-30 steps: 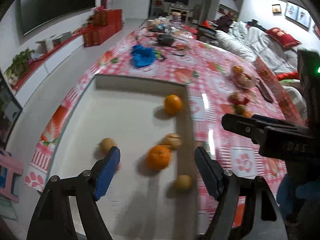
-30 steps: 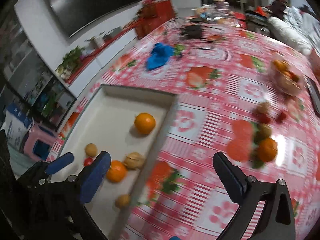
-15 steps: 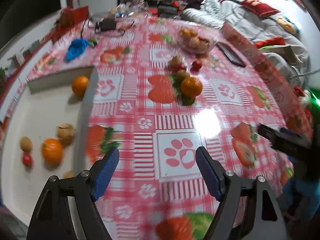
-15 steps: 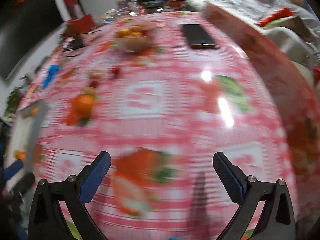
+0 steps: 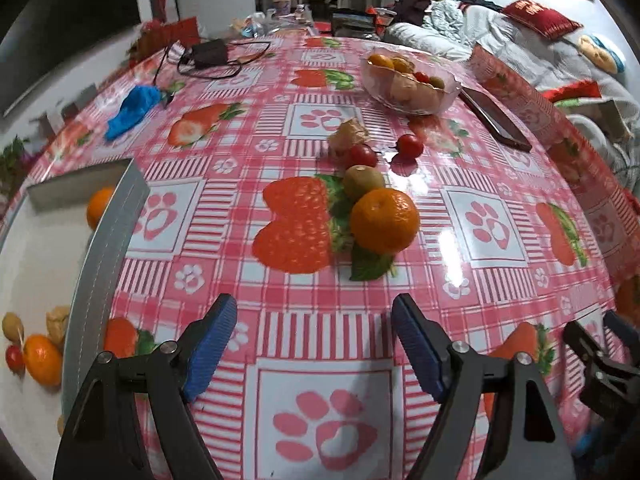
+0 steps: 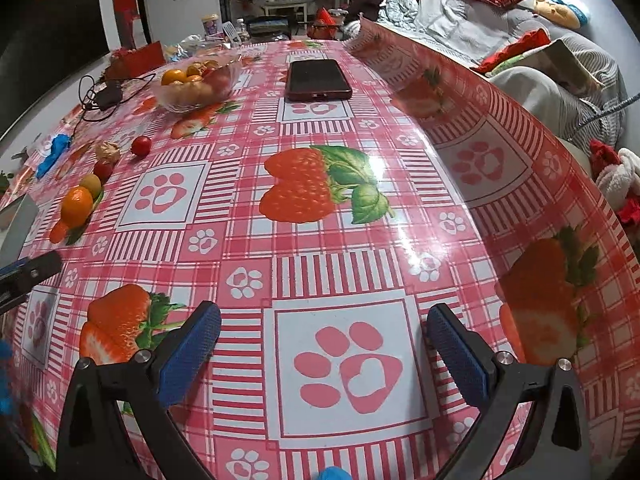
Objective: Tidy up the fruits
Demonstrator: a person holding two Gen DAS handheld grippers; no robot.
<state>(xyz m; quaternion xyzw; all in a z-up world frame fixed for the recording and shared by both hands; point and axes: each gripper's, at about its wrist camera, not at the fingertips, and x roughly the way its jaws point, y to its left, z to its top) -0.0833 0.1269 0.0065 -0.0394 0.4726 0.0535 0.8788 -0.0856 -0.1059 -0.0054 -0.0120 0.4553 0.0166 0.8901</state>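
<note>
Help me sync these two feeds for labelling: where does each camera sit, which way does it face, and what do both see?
Left wrist: rides the left gripper, angled down at the orange, kiwi and tray; its open fingers and the right gripper's tip show.
Right wrist: rides the right gripper, facing tablecloth and phone; open fingers show.
Shared: orange, bowl, phone.

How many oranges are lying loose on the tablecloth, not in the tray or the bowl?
1. A single orange lies on the tablecloth touching a green kiwi, between the white tray and the glass bowl. None seems hidden.
</note>
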